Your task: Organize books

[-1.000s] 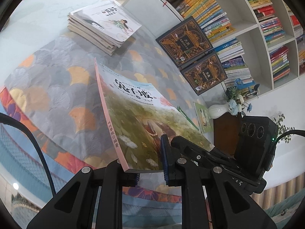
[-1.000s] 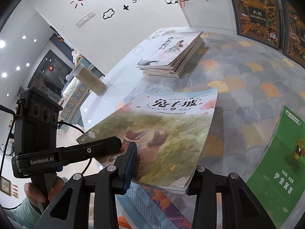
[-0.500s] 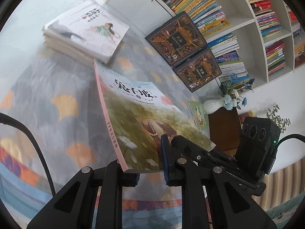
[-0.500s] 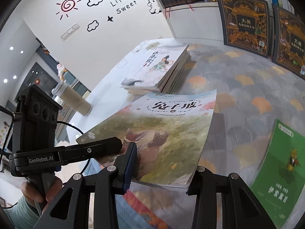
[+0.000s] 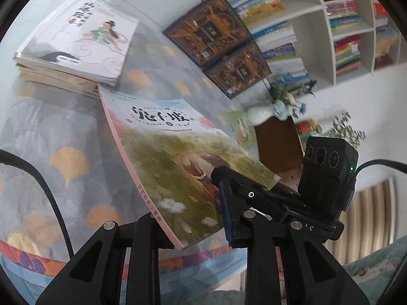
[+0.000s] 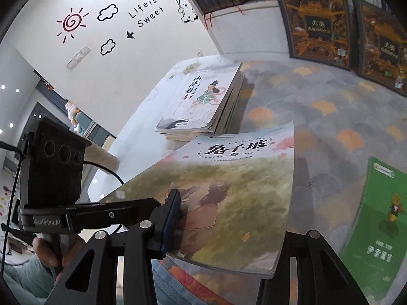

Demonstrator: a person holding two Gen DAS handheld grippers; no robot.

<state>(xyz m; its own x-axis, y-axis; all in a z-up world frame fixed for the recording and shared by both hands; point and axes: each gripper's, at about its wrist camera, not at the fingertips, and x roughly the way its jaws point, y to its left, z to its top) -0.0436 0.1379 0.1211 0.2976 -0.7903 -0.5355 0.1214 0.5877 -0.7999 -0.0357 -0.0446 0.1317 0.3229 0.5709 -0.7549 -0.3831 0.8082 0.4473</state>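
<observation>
Both grippers hold one book with a green meadow cover (image 5: 162, 150), lifted above the patterned tablecloth (image 5: 58, 132). My left gripper (image 5: 188, 228) is shut on its near corner by the pink spine. My right gripper (image 6: 223, 231) is shut on the same book (image 6: 236, 183) at its near edge. A stack of white-covered books (image 5: 76, 38) lies just beyond the held book's far edge and also shows in the right wrist view (image 6: 203, 101). A green book (image 6: 376, 218) lies flat on the cloth at the right.
Two dark ornate books (image 6: 315, 25) lean against the white bookshelf (image 5: 318, 25) at the back of the table. A vase of blue flowers (image 5: 277, 106) stands on a brown cabinet past the table's end. A beige cylinder (image 6: 101, 157) lies left of the table.
Both grippers have carried the held book forward toward the stack of white books; its far edge now reaches the stack's near side.
</observation>
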